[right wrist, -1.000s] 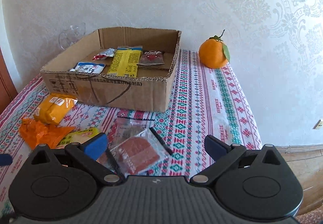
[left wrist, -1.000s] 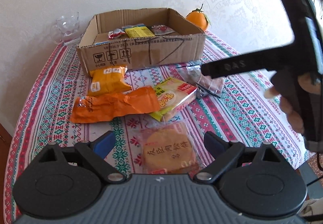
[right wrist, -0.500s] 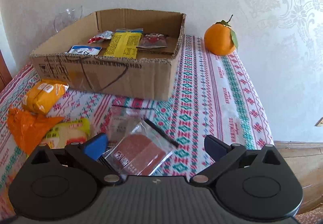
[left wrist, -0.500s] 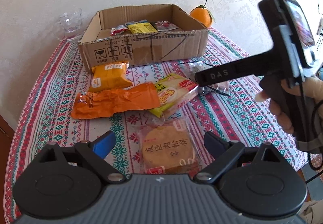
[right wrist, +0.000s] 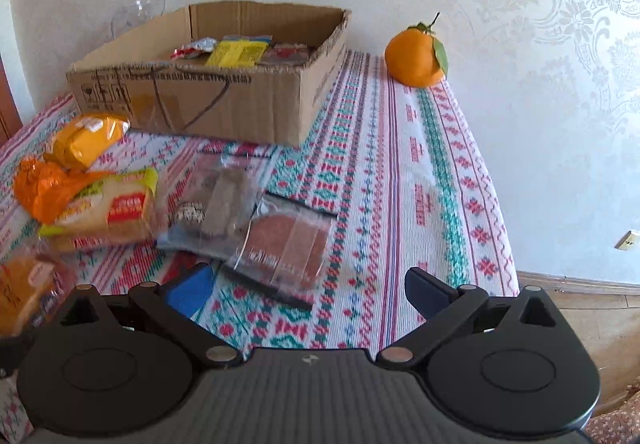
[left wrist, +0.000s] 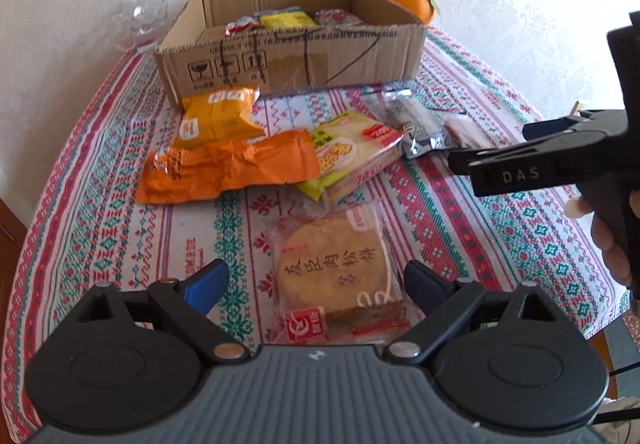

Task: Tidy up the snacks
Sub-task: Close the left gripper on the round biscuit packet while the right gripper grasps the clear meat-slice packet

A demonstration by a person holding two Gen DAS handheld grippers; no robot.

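Left gripper point(left wrist: 316, 284): fingers point(left wrist: 208, 282) spread wide, nothing gripped. The round pastry packet point(left wrist: 334, 270) is seen lying flat on the counter point(left wrist: 100, 244), between the two fingers and touching neither; its printed characters run across the view, red label end toward the camera.

Right gripper point(right wrist: 312, 290): fingers point(right wrist: 426, 290) likewise held apart, nothing pinched. The clear packet with a brown slice point(right wrist: 286, 240) is found flat on the cloth between them, nearer the blue left finger than the right. Its long axis runs diagonally, from upper left toward lower right, a dark sealed strip along the near edge. Contact with the left finger cannot be told; that corner is blurred.

A second clear packet with a grey bar point(right wrist: 214, 204) is overlapped at its right edge by the brown one, long axis pointing roughly toward the cardboard box point(right wrist: 224, 100).

In the left view the long orange wrapper point(left wrist: 228, 168) is laid crosswise; the yellow-green cracker pack point(left wrist: 352, 156) rests against its right end. The yellow packet point(left wrist: 218, 116) sits just before the box wall. Several small packets are noted inside the box.

An orange fruit point(right wrist: 416, 58) stands beside the box near the wall; a glass cup point(left wrist: 142, 18) at the far left corner.
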